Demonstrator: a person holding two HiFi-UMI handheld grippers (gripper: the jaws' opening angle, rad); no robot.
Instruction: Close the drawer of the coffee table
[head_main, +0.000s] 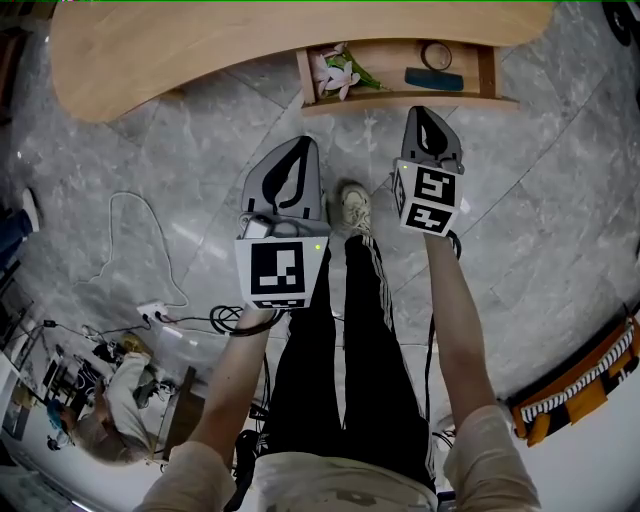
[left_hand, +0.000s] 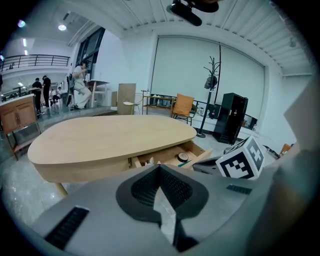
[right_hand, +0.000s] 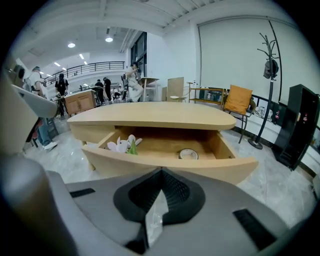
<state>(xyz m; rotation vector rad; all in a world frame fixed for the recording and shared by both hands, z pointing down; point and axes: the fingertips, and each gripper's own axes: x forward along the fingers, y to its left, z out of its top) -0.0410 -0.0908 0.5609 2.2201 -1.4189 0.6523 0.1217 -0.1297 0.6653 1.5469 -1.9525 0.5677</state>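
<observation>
The light wooden coffee table (head_main: 200, 50) lies at the top of the head view, its drawer (head_main: 410, 100) pulled out toward me. In the drawer are white artificial flowers (head_main: 335, 72), a roll of tape (head_main: 436, 55) and a flat teal item (head_main: 433, 79). My right gripper (head_main: 425, 112) is shut and empty, just short of the drawer front (right_hand: 170, 167), which fills the right gripper view. My left gripper (head_main: 298, 150) is also shut and empty, further back and left of the drawer. The drawer (left_hand: 175, 155) shows open in the left gripper view, off to the right.
My legs and a white shoe (head_main: 354, 207) stand between the grippers on the marble floor. Cables and a power strip (head_main: 150, 312) lie at the left. An orange-and-black striped object (head_main: 580, 385) is at the right. Beyond the table are a coat stand (right_hand: 270, 75), an orange chair (right_hand: 237, 102) and a black cabinet (right_hand: 300, 125).
</observation>
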